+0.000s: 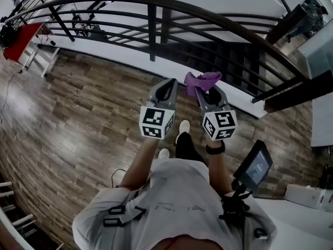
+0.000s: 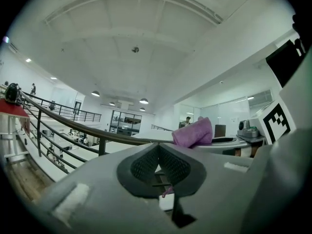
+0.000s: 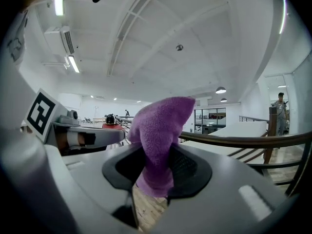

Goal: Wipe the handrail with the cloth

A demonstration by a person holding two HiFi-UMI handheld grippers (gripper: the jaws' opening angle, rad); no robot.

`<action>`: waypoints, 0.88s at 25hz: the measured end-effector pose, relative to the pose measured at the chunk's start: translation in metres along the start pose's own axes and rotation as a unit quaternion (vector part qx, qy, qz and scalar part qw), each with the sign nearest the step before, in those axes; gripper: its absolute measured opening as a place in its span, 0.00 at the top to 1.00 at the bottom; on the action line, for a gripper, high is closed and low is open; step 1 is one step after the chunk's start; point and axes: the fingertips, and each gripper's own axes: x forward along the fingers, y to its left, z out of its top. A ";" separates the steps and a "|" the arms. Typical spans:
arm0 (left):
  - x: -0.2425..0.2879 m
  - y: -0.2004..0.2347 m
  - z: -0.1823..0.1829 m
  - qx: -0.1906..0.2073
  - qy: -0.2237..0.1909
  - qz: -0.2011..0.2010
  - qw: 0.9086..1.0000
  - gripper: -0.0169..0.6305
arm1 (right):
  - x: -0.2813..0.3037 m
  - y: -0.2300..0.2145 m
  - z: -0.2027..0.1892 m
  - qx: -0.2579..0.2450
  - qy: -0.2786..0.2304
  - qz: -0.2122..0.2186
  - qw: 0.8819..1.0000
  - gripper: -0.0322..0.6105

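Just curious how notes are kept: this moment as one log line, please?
right claw: shut on purple cloth | left claw: shut, empty | handrail: ahead of claws

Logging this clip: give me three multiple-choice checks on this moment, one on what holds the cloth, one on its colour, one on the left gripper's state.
1. The cloth is held by: A) the left gripper B) the right gripper C) neither gripper.
2. The cloth is: A) purple B) white C) green.
3. The left gripper's fingers are: A) wide apart B) shut on the cloth C) shut, nothing between.

1 B: the right gripper view shows it pinched between the fingers.
2 A: purple in every view.
3 C: the left gripper view shows the fingers together, empty.
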 end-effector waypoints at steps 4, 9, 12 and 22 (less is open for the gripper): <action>0.022 0.021 -0.008 -0.003 0.009 0.022 1.000 0.97 | 0.024 -0.009 -0.008 0.001 0.008 0.017 1.000 0.74; 0.074 0.040 0.004 0.019 0.015 0.031 0.999 0.97 | 0.075 -0.059 0.013 0.014 -0.012 0.019 1.000 0.73; 0.112 0.049 0.012 0.041 0.010 0.035 0.998 0.97 | 0.110 -0.090 0.026 0.019 -0.038 0.029 0.999 0.73; 0.217 0.063 0.040 0.074 -0.028 0.031 0.996 0.97 | 0.164 -0.177 0.042 0.010 -0.067 0.027 0.997 0.73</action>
